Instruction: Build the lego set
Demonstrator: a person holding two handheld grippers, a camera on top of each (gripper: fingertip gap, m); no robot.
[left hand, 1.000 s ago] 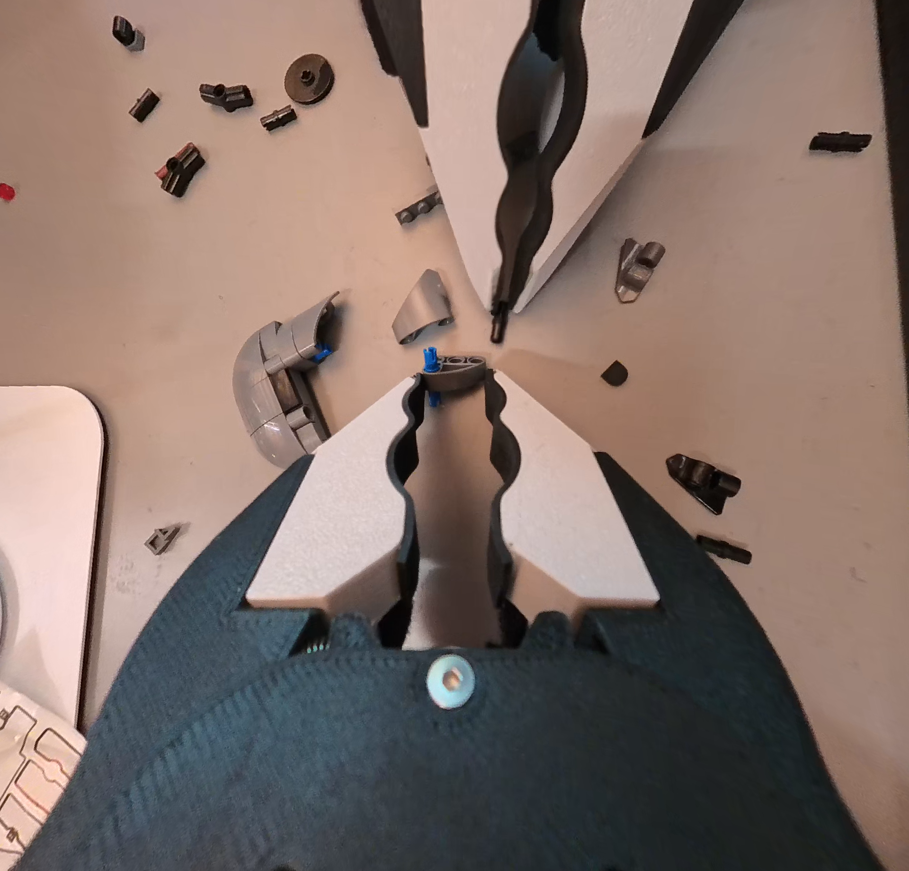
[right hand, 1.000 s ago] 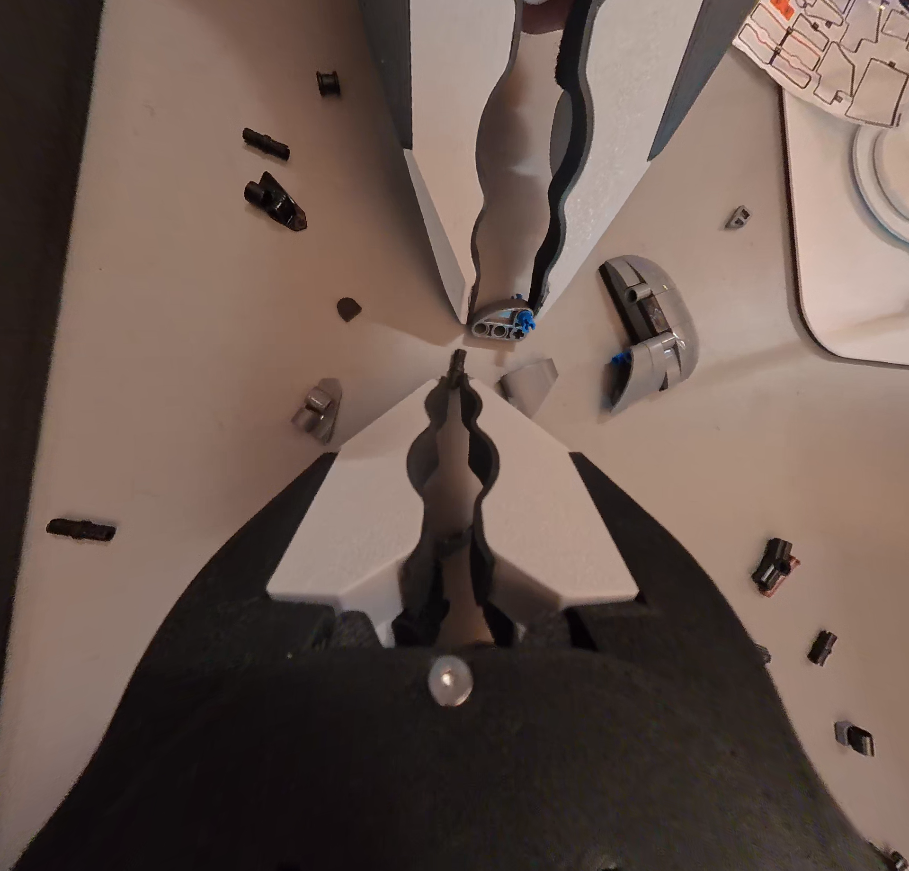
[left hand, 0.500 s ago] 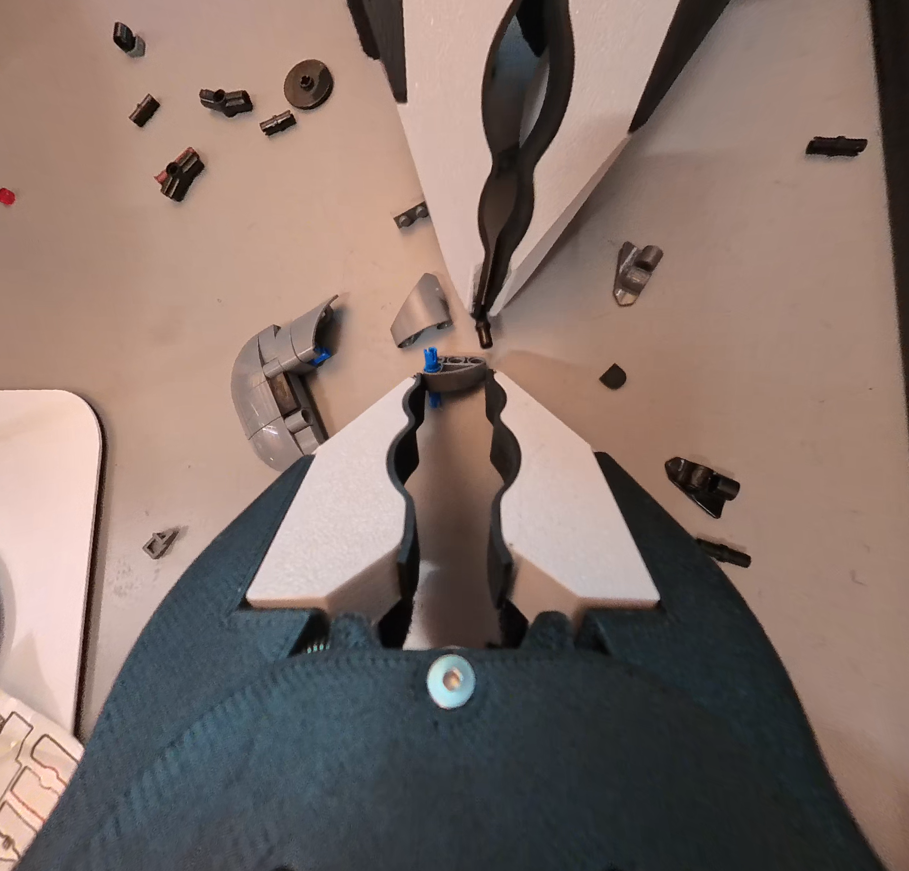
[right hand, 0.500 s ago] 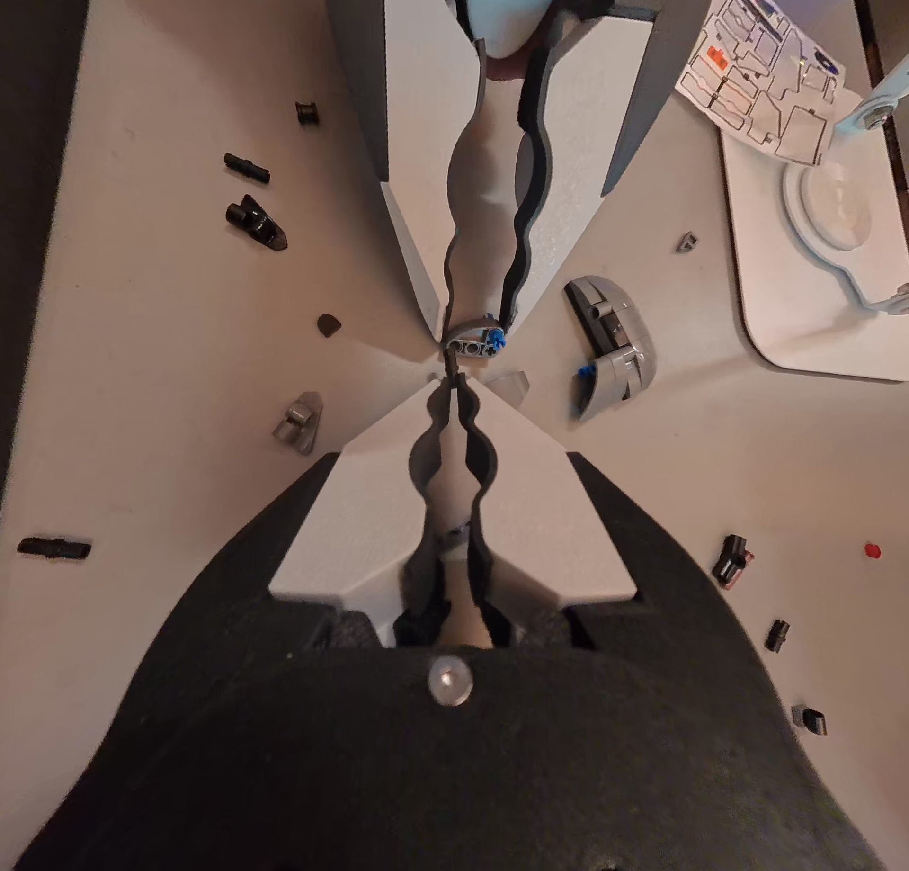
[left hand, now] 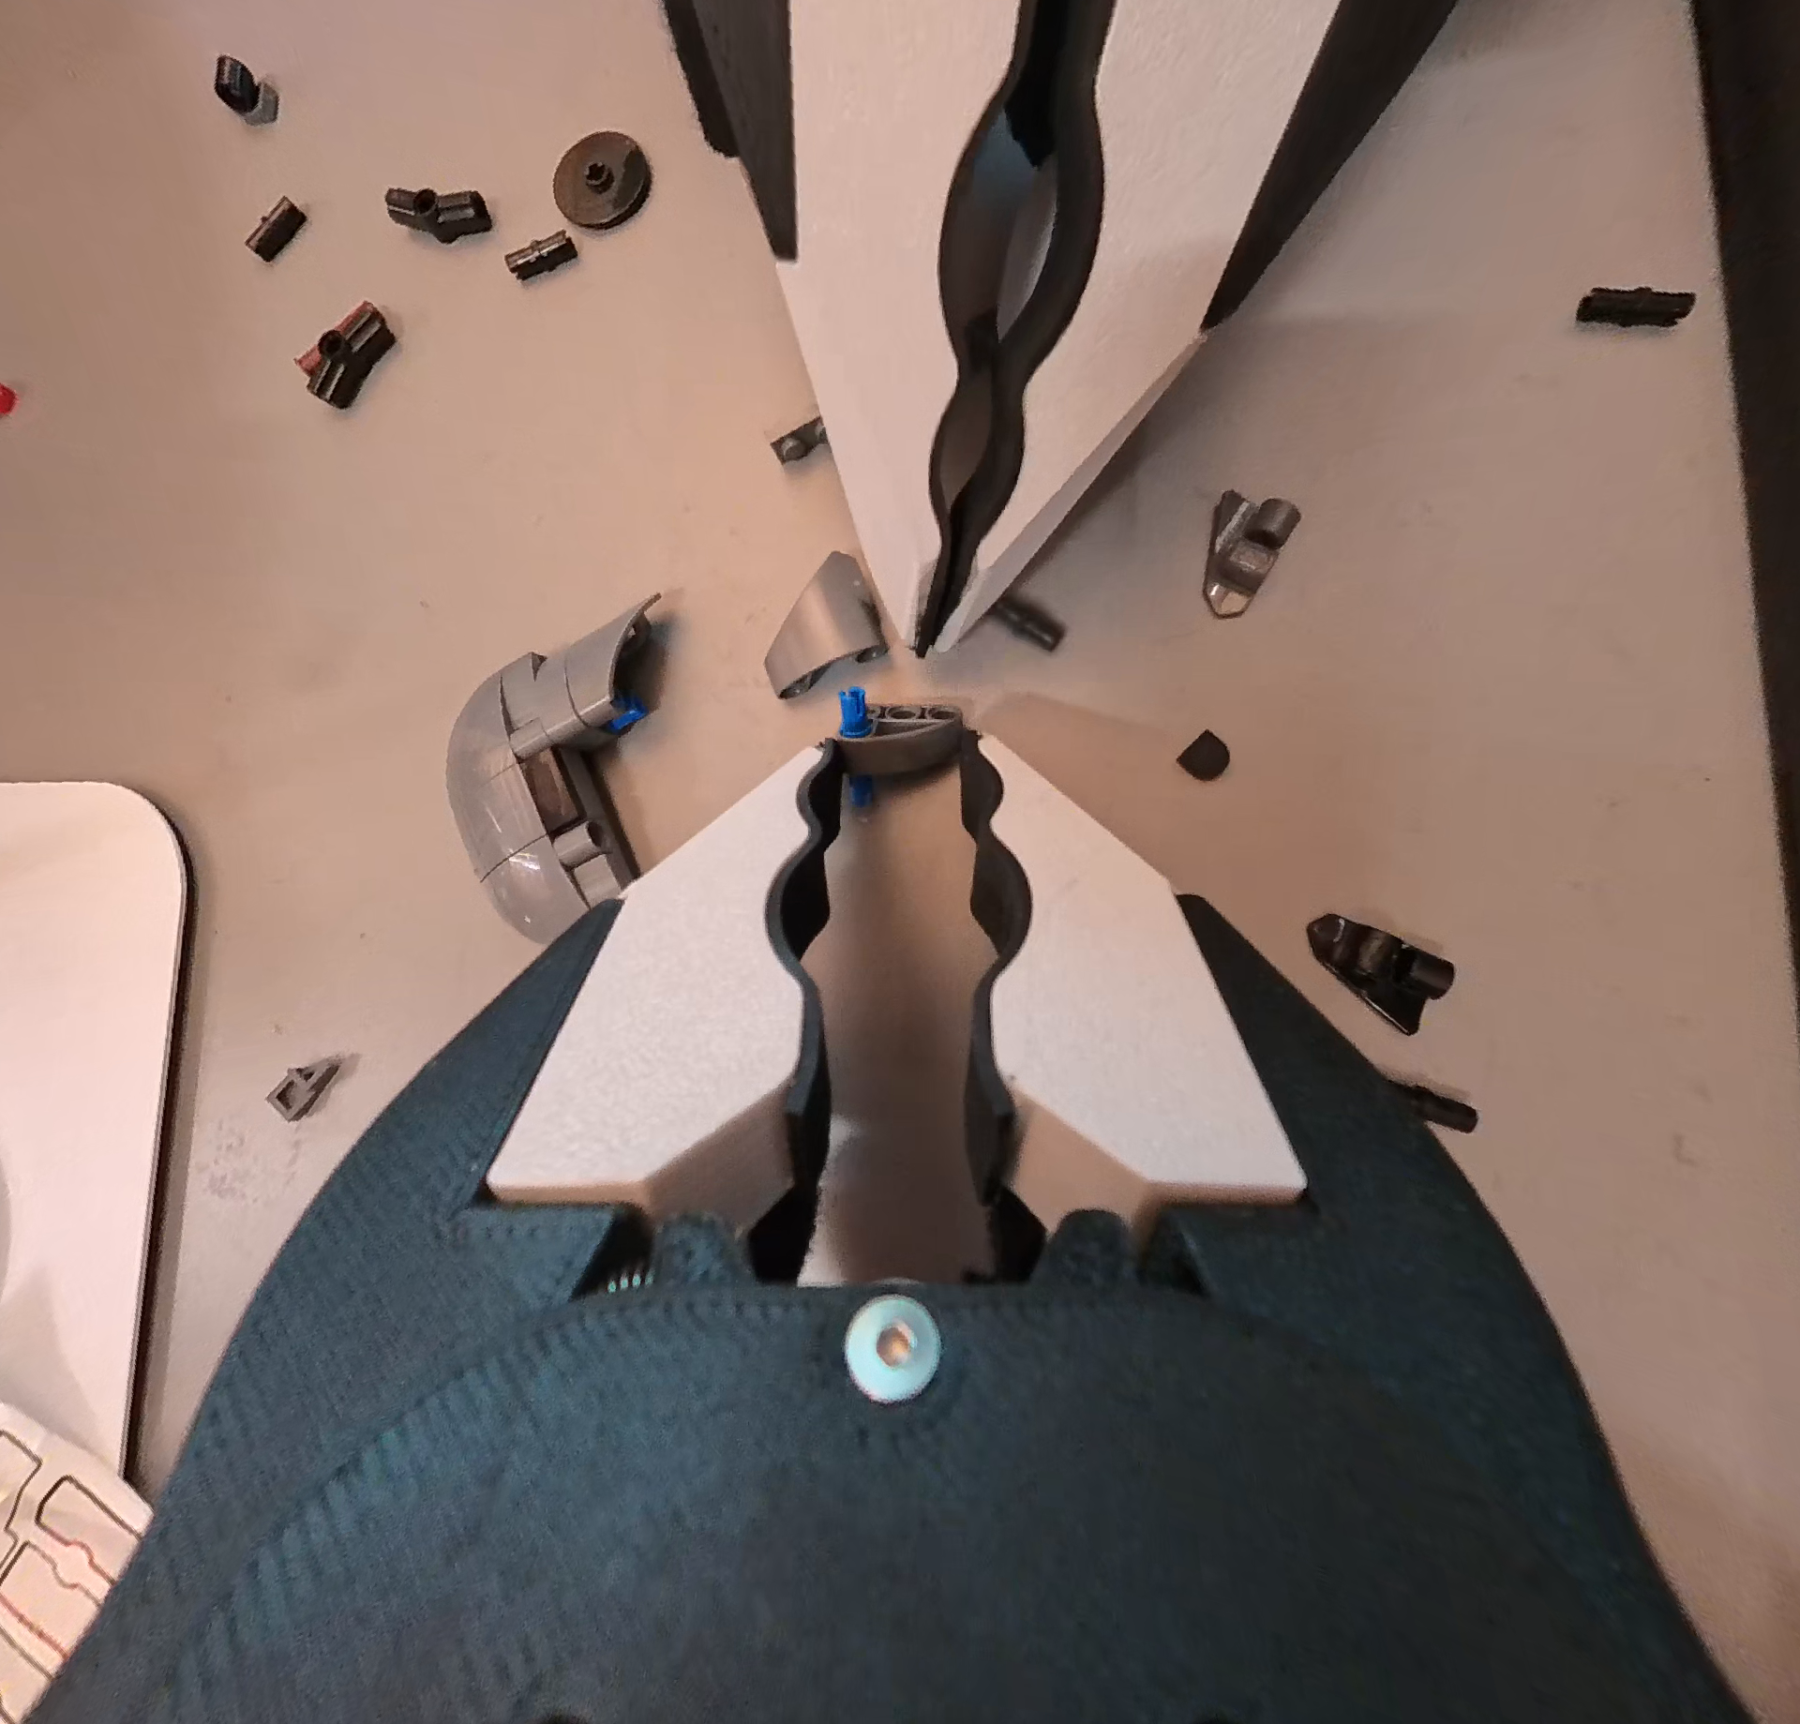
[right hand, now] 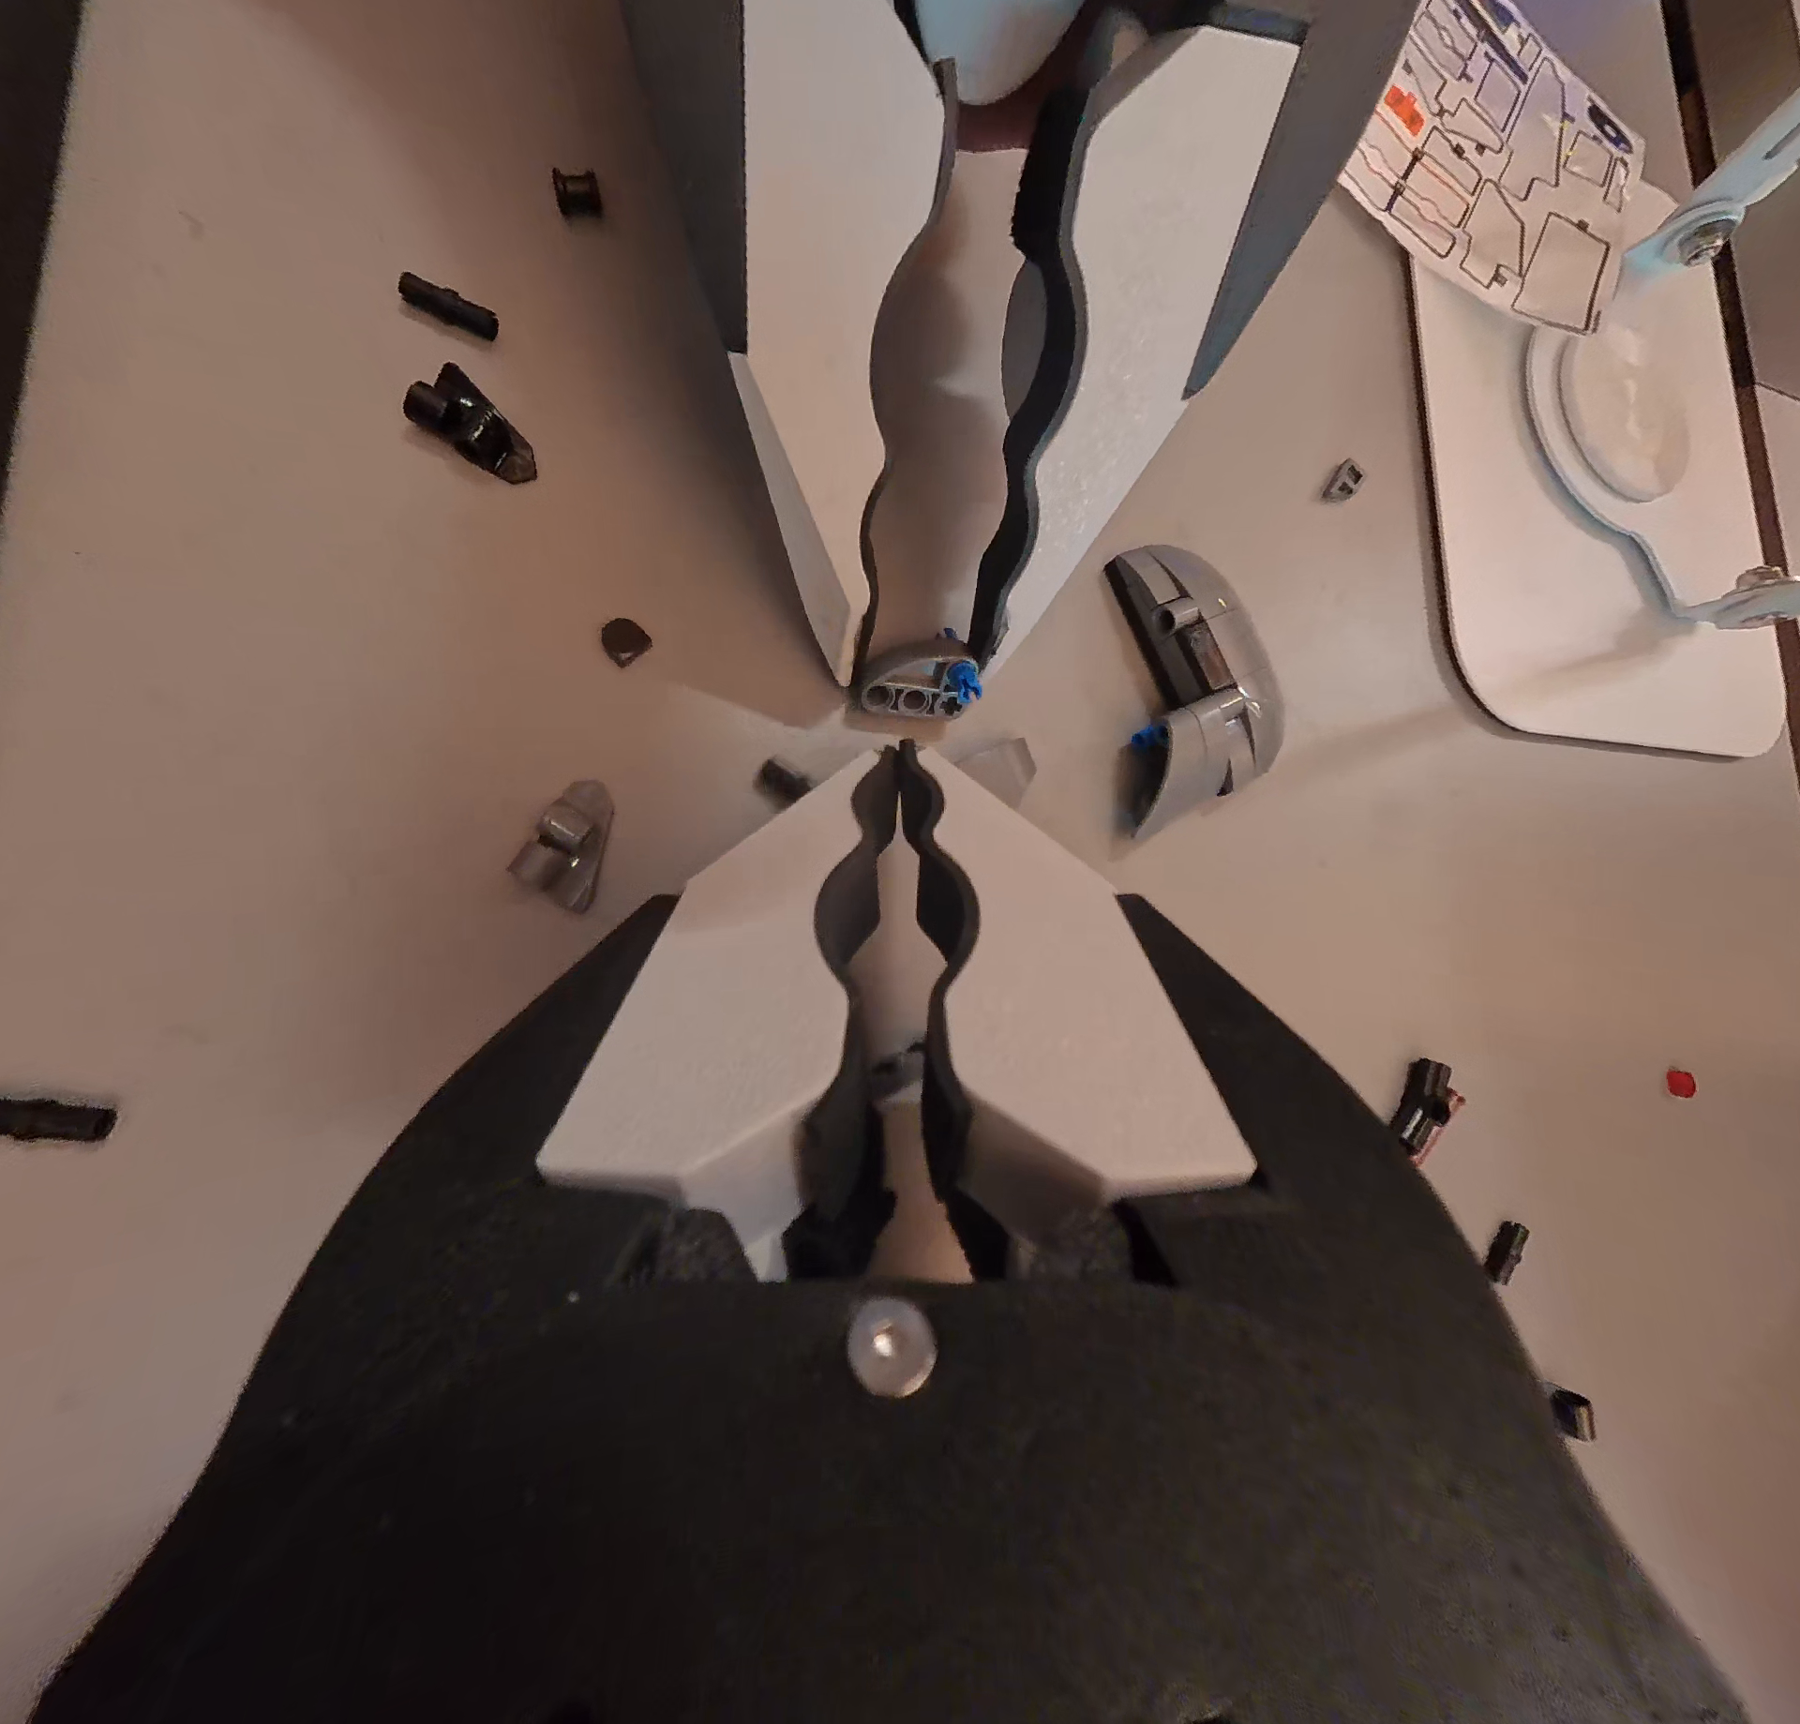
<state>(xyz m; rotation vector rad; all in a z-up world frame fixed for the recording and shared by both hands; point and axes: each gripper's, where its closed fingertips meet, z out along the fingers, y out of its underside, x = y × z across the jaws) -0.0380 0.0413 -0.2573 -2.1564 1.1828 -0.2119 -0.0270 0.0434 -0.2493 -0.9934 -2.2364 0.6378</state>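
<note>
One grey curved piece [left hand: 901, 737] between left gripper [left hand: 896, 752] jaws.

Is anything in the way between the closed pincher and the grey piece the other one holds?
Nothing visible: only bare table shows between the right gripper and the grey piece in the left gripper. A black pin lies aside.

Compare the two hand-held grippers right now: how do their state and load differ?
The left hand-held gripper is shut on a grey curved piece carrying a blue pin; the right hand-held gripper is shut with nothing visible between its tips. The left's body is dark teal, the right's black. A black pin lies on the table beside the right's tips. Both share pale wavy-edged fingers and point at each other.
</note>
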